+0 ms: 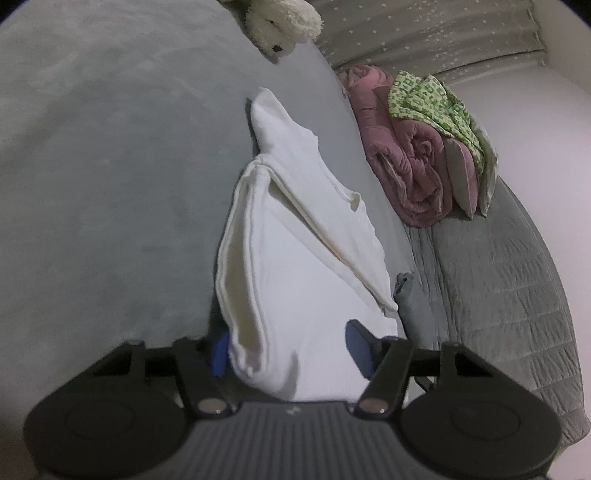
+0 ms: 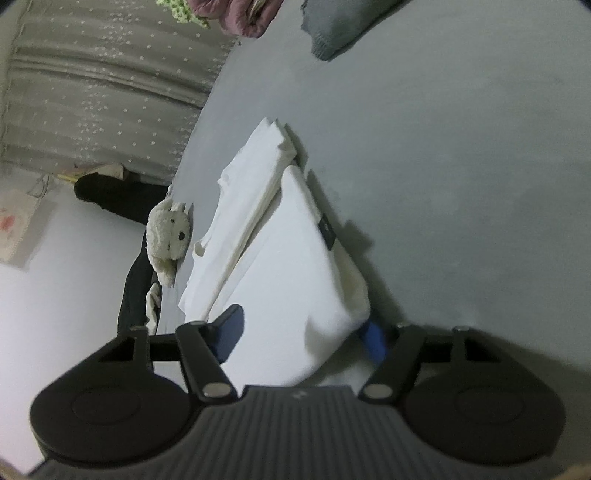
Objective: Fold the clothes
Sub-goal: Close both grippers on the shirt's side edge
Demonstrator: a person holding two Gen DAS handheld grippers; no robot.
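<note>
A white garment [image 1: 295, 229], folded lengthwise into a long band, lies on the grey bed cover [image 1: 110, 166] and runs away from my left gripper [image 1: 290, 350]. Its near end is bunched between that gripper's blue pads [image 1: 360, 347], which are shut on the cloth. In the right wrist view the same white garment [image 2: 280, 251], with a small dark label [image 2: 327, 230], stretches ahead, and my right gripper [image 2: 303, 336] is shut on its other end. A raised fold hides part of the right-hand pad [image 2: 375, 339].
A rolled pink quilt [image 1: 402, 155] with a green patterned cloth [image 1: 432, 99] on top sits beside a grey quilted blanket [image 1: 498, 277]. A white plush toy [image 1: 280, 18] lies at the bed's edge near a star-patterned curtain [image 2: 110, 92]. A grey folded cloth [image 2: 332, 33] lies farther off.
</note>
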